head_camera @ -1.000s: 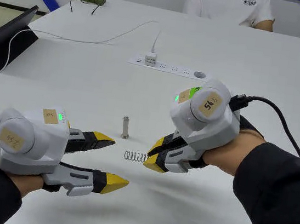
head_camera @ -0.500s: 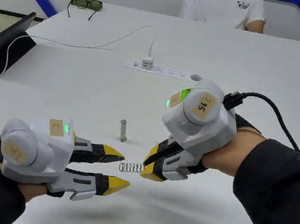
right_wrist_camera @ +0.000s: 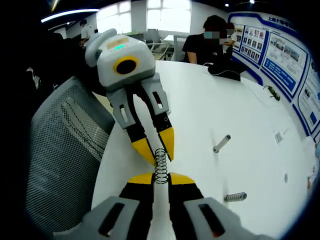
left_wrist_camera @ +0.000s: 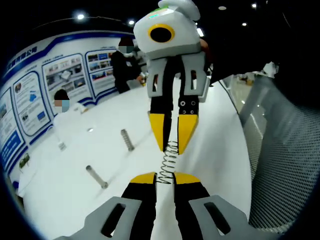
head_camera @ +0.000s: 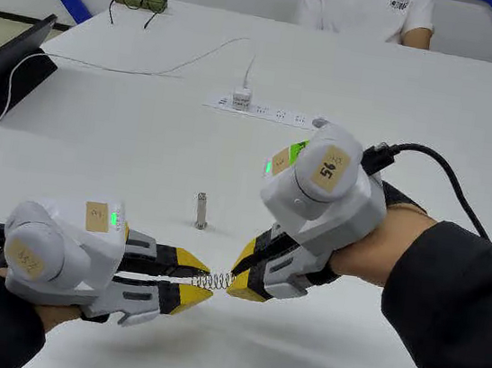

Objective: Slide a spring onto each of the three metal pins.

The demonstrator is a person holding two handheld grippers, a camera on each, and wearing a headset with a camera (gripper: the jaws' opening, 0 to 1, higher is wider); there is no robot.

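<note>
Right gripper [head_camera: 235,281] pinches the spring [head_camera: 219,281]. Left gripper [head_camera: 209,282] narrowly brackets its other end, contact unclear. Open bench [head_camera: 125,141] lies around, a pin [head_camera: 202,211] just beyond.

The white table [head_camera: 146,116] is being lit brightly from above, and soft shadows are being cast on it. Ceiling lamps [left_wrist_camera: 80,16] are being flared in the gripper views, whose edges are being bent; the spring [left_wrist_camera: 167,162] is being kept sharp.
</note>
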